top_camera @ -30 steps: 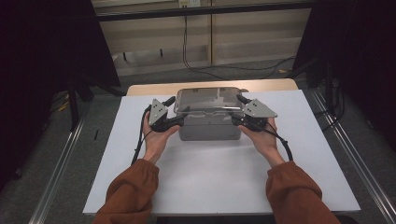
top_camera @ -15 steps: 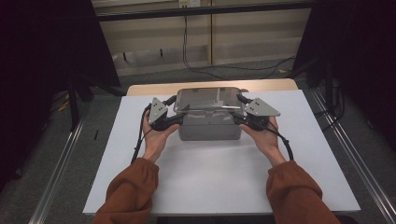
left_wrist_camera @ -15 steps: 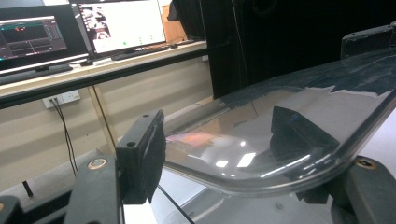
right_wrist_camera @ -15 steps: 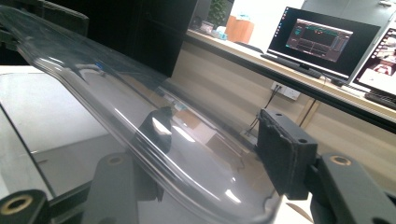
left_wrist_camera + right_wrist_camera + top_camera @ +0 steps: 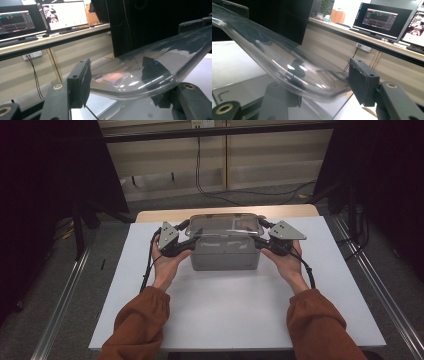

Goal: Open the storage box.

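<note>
Both grippers are at the clear lid point(image 5: 223, 225), which sits on the grey box point(image 5: 225, 255) mid-table. The left gripper point(image 5: 186, 245) has just been closing, the right gripper point(image 5: 261, 244) too, jaws straddling the lid's ends (firm clamping I can't confirm). Lifting remains.

Pretty dim overall — the white desk point(image 5: 235, 320) catches most of the light, surroundings go black. Monitor glare smears across the clear lid point(image 5: 150, 70) — soft focus up close.

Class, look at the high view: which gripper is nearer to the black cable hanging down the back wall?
Left, though only by a little. The left gripper sits at the clear lid's left end, slightly left of the cable; the right gripper is at the lid's right end, farther off.
</note>
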